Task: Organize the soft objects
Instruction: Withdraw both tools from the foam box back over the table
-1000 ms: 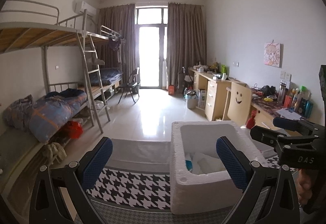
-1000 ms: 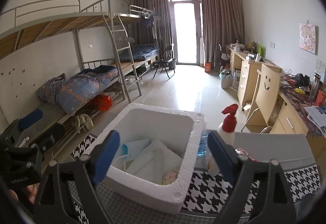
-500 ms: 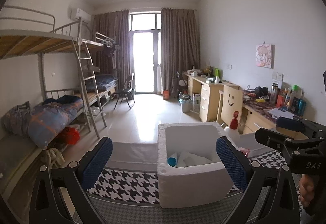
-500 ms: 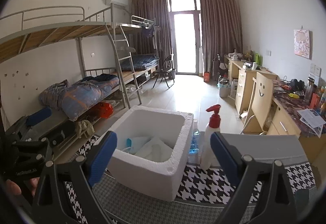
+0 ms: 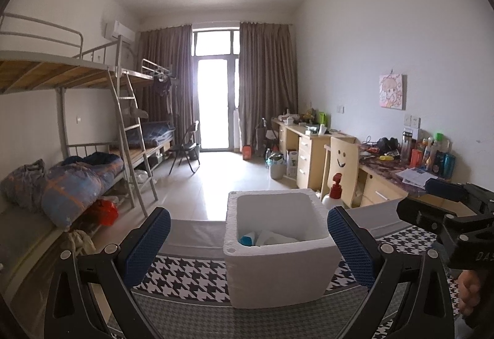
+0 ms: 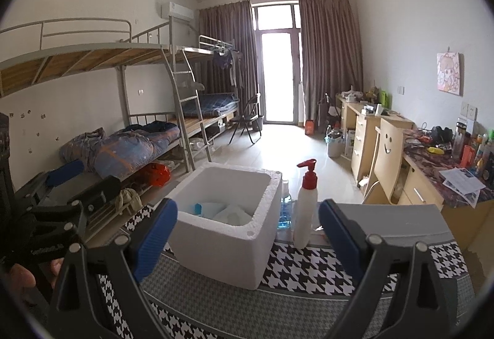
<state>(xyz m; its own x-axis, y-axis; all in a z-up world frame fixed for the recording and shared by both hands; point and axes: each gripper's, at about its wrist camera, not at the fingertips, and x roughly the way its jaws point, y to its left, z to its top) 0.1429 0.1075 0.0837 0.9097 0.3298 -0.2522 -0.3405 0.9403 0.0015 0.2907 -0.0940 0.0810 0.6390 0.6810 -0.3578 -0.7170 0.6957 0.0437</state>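
Observation:
A white foam box (image 5: 278,252) (image 6: 228,228) stands on the houndstooth table cloth (image 5: 191,277) (image 6: 311,268). Soft white and blue items (image 5: 265,238) (image 6: 222,211) lie inside it, mostly hidden by its walls. My left gripper (image 5: 247,249) is open and empty, held back from the box and a little to its left. My right gripper (image 6: 248,238) is open and empty too, hovering in front of the box's near right corner. Each gripper shows at the edge of the other's view.
A white pump bottle with a red top (image 6: 305,203) (image 5: 335,190) and a blue-liquid bottle (image 6: 284,212) stand right behind the box. A chair with a smiley face (image 6: 387,153), desks (image 6: 432,181) and bunk beds (image 6: 129,141) lie beyond the table.
Both grippers have drawn back and tilted upward from the box, which now looks smaller and farther. The pump bottle has come into the left wrist view. Both stayed open.

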